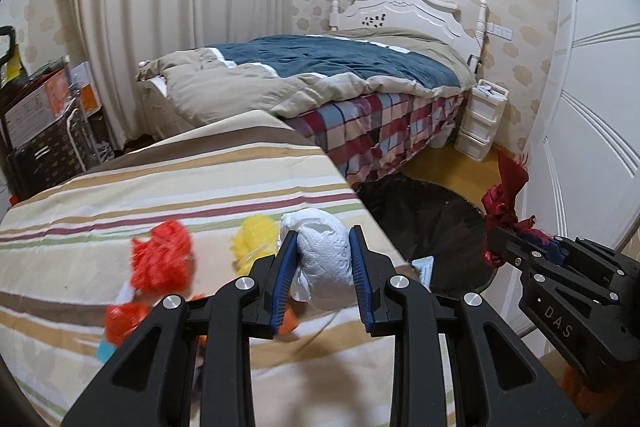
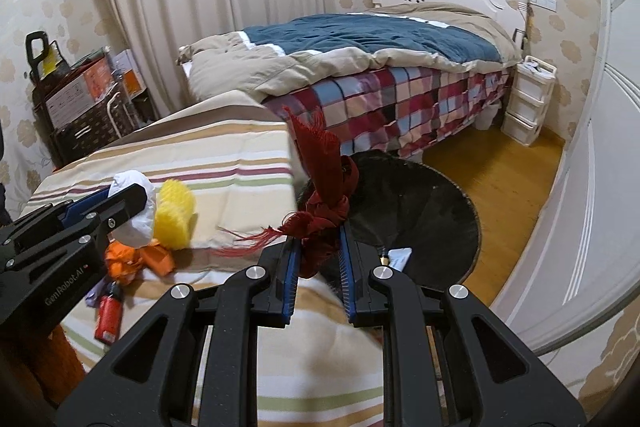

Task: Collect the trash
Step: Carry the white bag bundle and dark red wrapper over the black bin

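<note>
Bedroom scene, both wrist views. Bed (image 1: 320, 67) with a white headboard, a blue-and-beige quilt and a plaid skirt stands against the far wall, a white drawer unit (image 1: 482, 119) beside it. In the foreground, a surface under a striped cloth (image 1: 200, 179); beside its right edge, on the wooden floor, a dark round bin (image 2: 420, 211) with a small white item inside. Left gripper (image 1: 324, 267): blue pads pressed against either side of a crumpled white tissue (image 1: 320, 259), held above the striped cloth near its right edge. Right gripper (image 2: 318, 267): pads pinching a dark red fringed cloth scrap (image 2: 324, 187), held over the bin's near rim. On the striped cloth lie a yellow pom-pom (image 2: 174, 211), a red-orange pom-pom (image 1: 160, 255), orange wrappers (image 2: 136, 259) and a small red can (image 2: 109, 319).
</note>
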Tool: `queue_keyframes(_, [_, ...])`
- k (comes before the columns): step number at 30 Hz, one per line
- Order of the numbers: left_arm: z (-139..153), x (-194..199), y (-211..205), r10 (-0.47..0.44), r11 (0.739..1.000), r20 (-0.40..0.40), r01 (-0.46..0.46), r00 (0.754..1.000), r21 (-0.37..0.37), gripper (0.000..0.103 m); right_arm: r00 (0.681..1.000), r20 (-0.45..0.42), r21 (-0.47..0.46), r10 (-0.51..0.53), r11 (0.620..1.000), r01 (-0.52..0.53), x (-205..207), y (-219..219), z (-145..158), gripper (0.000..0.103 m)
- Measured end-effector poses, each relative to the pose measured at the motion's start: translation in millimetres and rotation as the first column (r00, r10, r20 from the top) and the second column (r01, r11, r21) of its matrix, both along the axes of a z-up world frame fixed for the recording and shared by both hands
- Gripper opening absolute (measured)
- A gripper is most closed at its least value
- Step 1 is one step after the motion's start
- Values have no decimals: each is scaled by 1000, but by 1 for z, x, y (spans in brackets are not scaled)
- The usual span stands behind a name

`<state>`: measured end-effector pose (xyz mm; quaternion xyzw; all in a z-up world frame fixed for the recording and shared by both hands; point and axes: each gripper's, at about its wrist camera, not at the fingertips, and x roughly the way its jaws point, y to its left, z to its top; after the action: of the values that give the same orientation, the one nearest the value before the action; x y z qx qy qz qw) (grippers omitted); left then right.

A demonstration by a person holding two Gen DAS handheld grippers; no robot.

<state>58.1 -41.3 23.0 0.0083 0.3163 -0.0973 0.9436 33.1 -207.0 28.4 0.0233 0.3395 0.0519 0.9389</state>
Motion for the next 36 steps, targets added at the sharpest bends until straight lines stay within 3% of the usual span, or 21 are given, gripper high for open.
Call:
queue_keyframes(12, [-11,49,-50,-48,999,-35,49,998,20,29,998,-5,7,-66,998,66,38,-38,-8,18])
queue_keyframes(24, [-37,93,-97,-58,995,-82,64,995,80,29,989,-76,22,-129,991,131,83,-78,-40,18])
queue_keyframes(36, [-56,122,-119,-47,991,-133,62,990,115,29,978,-131,33,-160,986,166,112,-96,-64,18])
